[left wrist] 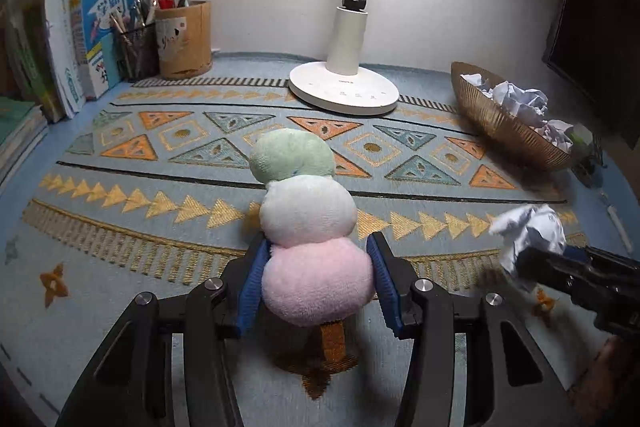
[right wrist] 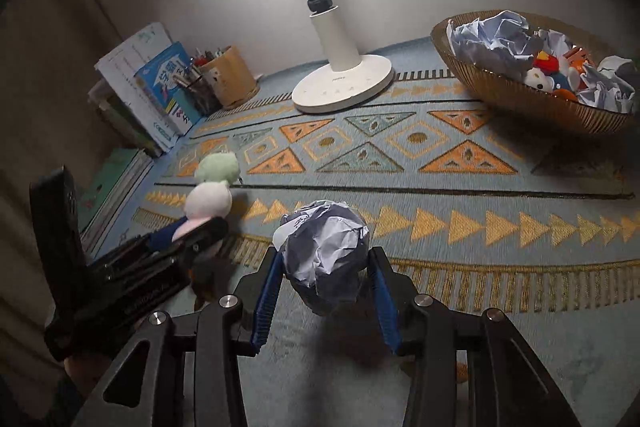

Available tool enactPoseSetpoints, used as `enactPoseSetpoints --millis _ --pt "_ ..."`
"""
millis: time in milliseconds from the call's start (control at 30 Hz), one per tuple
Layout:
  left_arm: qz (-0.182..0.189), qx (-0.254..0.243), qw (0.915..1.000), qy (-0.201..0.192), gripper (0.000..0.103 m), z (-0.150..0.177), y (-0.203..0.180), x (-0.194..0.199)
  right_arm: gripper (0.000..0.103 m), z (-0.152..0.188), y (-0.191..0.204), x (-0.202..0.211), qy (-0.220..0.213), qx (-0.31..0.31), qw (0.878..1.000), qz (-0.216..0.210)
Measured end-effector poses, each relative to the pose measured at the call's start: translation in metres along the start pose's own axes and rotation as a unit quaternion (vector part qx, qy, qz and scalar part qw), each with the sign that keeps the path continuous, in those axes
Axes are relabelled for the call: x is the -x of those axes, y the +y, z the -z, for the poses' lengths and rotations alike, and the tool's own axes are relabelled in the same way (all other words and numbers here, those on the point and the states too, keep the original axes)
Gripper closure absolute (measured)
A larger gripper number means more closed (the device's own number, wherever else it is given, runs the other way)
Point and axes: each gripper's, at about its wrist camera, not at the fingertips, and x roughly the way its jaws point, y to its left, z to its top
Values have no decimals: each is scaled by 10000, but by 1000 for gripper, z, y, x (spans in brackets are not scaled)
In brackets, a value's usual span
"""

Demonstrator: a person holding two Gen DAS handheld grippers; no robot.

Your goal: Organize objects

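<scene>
A plush toy (left wrist: 308, 219) made of three soft balls, green, white and pink on an orange stick, is held above the patterned cloth. My left gripper (left wrist: 318, 259) is shut on its pink ball, with the blue pads pressed into both sides. In the right wrist view the same plush toy (right wrist: 210, 187) and the left gripper (right wrist: 188, 231) show at the left. My right gripper (right wrist: 325, 263) is shut on a crumpled paper ball (right wrist: 326, 247), lifted off the cloth. From the left wrist view, the paper ball (left wrist: 530, 231) and right gripper (left wrist: 532, 259) appear at the right edge.
A woven basket (right wrist: 520, 99) at the back right holds crumpled papers and small colourful toys. A white desk lamp (left wrist: 344, 87) stands at the back centre. Pen cups (left wrist: 182, 39) and upright books (left wrist: 84, 31) line the back left; flat books (right wrist: 116, 183) lie at the left edge.
</scene>
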Motion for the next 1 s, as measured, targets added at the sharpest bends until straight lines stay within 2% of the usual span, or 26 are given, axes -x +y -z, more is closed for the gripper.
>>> enactPoseSetpoints --millis 67,100,167,200,233,267,333,433,500,567,600,733,833,900,1000 --pt "161 157 9997 -14 55 0 8 1 61 6 0 -7 41 247 9987 447" --pt "279 295 9992 -38 55 0 14 2 59 8 -2 -12 121 232 9983 514" --pt "479 545 9974 16 53 1 23 -1 51 8 -7 -19 302 10 9991 307" --pt "567 715 9958 114 52 2 28 -6 33 10 -10 -19 315 -59 9992 244" --pt "587 914 9938 215 52 3 33 -13 21 10 -10 -17 283 -53 9991 309" --pt "591 1098 9919 259 52 5 39 -14 19 10 -9 -16 249 -4 9990 374" --pt "702 1277 9890 232 52 7 43 -14 17 11 -7 -15 247 46 9992 303" --pt "647 1131 9910 313 51 8 35 -15 17 11 -7 -17 284 27 9985 478" --pt "626 956 9925 425 42 9 27 -17 17 11 -6 -18 307 47 9981 533" --pt "594 733 9946 436 25 8 19 -16 17 12 -5 -18 292 86 9978 588" --pt "539 647 9955 440 24 8 15 -15 17 13 -4 -18 293 102 9977 608" --pt "317 539 9964 575 24 8 11 -20 15 14 -1 -20 278 167 9973 665" --pt "-16 234 9975 667 23 7 -1 -24 15 13 -1 -22 285 151 9967 748" --pt "-49 92 9974 706 24 7 -6 -25 15 12 -4 -21 249 85 9970 724" --pt "-144 125 9974 688 35 7 -4 -24 15 12 -11 -18 127 -157 9981 586"
